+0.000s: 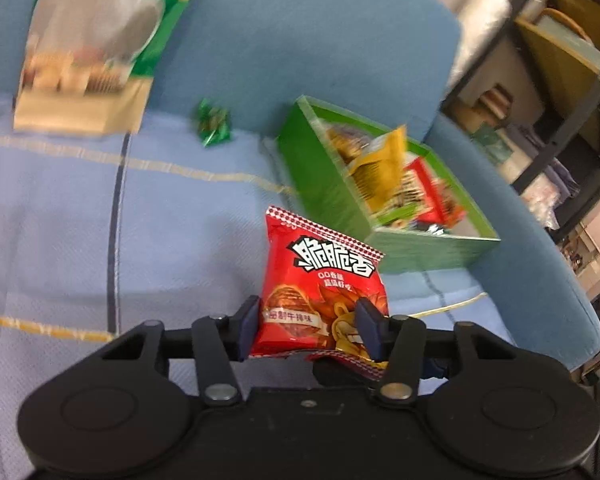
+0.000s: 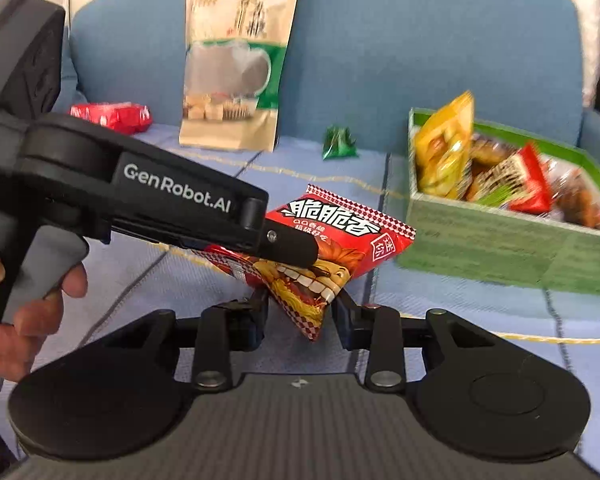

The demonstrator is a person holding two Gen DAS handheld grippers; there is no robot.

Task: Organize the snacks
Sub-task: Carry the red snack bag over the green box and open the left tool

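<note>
Left wrist view: the red snack packet (image 1: 320, 292) stands between the pads of the left gripper (image 1: 308, 326), which press on its lower part from both sides.
Packet axis, left wrist view: long axis runs from 6 to 12 o'clock, crimped top edge toward 12, print facing the camera.
Right wrist view: the same packet (image 2: 340, 236) lies tilted, long axis from 7 to 2 o'clock, one corner pointing down between the fingers of the right gripper (image 2: 302, 314).
Right gripper: half-narrowed around that corner; I cannot tell whether the pads touch it.
Left hand (image 2: 28, 312): wrapped on the gripper handle at 9 o'clock.
Green box (image 2: 500, 236): at 2 o'clock, holding other snacks.
Standing pouch (image 2: 236, 60): at 12 o'clock against the blue sofa (image 2: 420, 40).
Green candy (image 2: 339, 143): between pouch and box.
</note>
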